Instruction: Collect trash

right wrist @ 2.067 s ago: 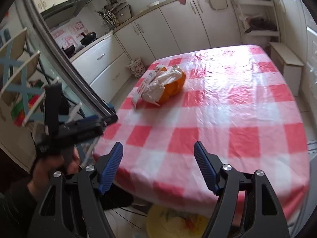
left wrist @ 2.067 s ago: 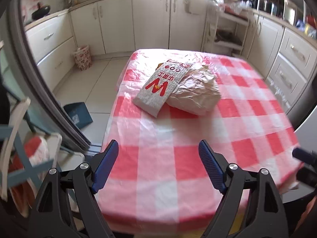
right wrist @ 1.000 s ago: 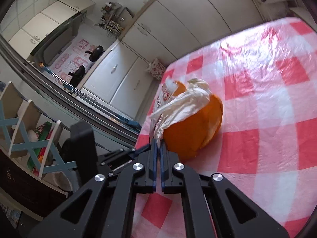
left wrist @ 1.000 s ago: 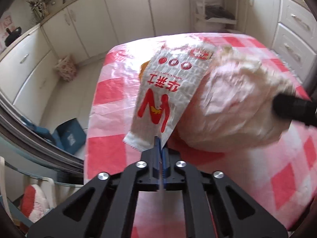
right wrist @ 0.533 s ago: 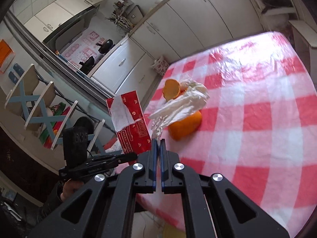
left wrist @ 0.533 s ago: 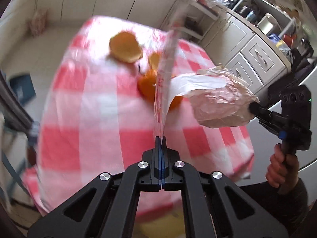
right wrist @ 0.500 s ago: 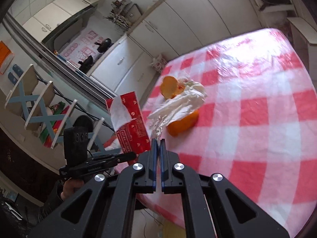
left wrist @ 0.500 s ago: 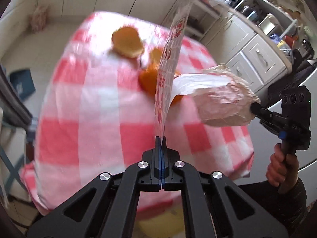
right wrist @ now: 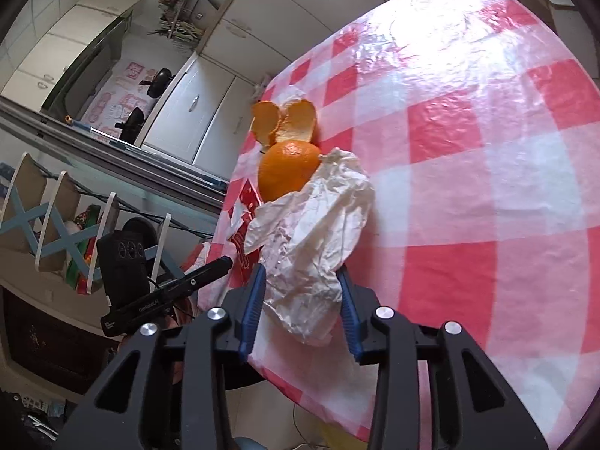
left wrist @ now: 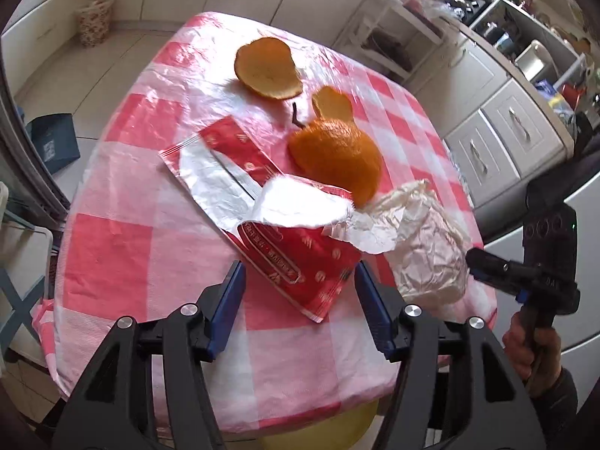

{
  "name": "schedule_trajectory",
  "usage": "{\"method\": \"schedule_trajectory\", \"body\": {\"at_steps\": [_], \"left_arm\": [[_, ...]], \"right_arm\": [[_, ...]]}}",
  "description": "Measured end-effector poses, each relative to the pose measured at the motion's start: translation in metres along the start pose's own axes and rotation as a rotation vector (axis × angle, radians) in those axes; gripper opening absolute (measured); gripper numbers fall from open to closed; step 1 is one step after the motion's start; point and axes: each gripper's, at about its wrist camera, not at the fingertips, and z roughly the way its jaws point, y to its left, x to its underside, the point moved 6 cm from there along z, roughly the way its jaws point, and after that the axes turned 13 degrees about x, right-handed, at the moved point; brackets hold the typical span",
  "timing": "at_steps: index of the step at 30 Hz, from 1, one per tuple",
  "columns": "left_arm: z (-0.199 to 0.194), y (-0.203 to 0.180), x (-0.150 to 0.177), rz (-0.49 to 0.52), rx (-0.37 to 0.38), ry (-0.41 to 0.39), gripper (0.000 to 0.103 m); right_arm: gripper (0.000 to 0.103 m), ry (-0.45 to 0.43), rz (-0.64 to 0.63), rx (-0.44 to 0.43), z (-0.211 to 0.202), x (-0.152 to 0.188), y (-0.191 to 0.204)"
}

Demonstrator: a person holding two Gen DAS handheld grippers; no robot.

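A: Left wrist view is showing the left tool with its jaws opening; the red wrapper is sitting between the blue pads, but they are no longer pressing on it, so it is released.

B: Right wrist view is telling the same of the right tool: jaws opening around the crumpled white paper, which is bulging between the pads and sagging toward the near edge of the table. I am judging it let go.

A: Both pieces are lying near the front edge. Something yellow is showing under that edge, possibly a bin, though I cannot tell.

B: If it is, letting the trash drop clear of the cloth is what matters; the paper is looking light and springy and could be catching on a pad.

A: The wrapper is looking torn open, silver-white inside, red with white print outside. Beyond it, the orange peel is resting just beside the paper, with two smaller peel pieces farther back, still to be gathered.
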Motion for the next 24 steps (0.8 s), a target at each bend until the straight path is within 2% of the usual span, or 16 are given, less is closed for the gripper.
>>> {"method": "schedule_trajectory", "body": {"at_steps": [2,3,4,5,7,8,12,15,17,19,20,21,22,24], "left_arm": [[-0.003,0.007,-0.006,-0.021,0.01,-0.01,0.054],[-0.003,0.011,-0.009,-0.037,0.015,-0.01,0.047],[-0.002,0.013,-0.011,-0.05,0.023,-0.004,0.034],[0.005,0.012,-0.013,-0.057,0.027,0.002,0.028],[0.012,0.009,-0.014,-0.065,0.044,0.01,0.007],[0.014,0.007,-0.015,-0.059,0.045,0.009,0.003],[0.011,-0.002,-0.018,-0.035,0.046,-0.015,0.0],[0.008,0.008,-0.018,-0.065,-0.001,-0.017,0.001],[0.004,0.019,-0.019,-0.093,-0.046,-0.027,0.008],[-0.001,0.026,-0.023,-0.11,-0.068,-0.064,0.041],[-0.002,0.027,-0.025,-0.111,-0.075,-0.081,0.048],[-0.004,0.027,-0.028,-0.103,-0.11,-0.106,0.063],[-0.003,0.027,-0.031,-0.09,-0.159,-0.121,0.073],[0.004,0.025,-0.035,-0.061,-0.192,-0.136,0.079]], "right_arm": [[0.029,-0.016,-0.021,0.004,0.002,-0.001,0.006],[0.022,-0.02,-0.032,0.004,0.002,-0.002,0.008],[0.019,-0.029,-0.039,0.006,0.001,-0.002,0.01],[0.015,-0.04,-0.046,0.008,0.0,-0.003,0.012],[0.011,-0.058,-0.055,0.01,-0.003,-0.005,0.014],[0.011,-0.067,-0.059,0.01,-0.005,-0.005,0.014],[0.011,-0.094,-0.091,0.009,-0.011,-0.006,0.021],[0.011,-0.095,-0.107,0.012,-0.011,-0.004,0.021],[0.011,-0.091,-0.114,0.011,-0.011,-0.003,0.023],[0.011,-0.091,-0.123,0.006,-0.009,-0.002,0.024],[0.011,-0.092,-0.126,0.007,-0.008,-0.002,0.024],[0.011,-0.087,-0.123,0.01,-0.006,-0.001,0.023],[0.011,-0.08,-0.122,0.01,-0.004,-0.001,0.024],[0.011,-0.073,-0.134,0.018,-0.001,-0.001,0.025]]}}
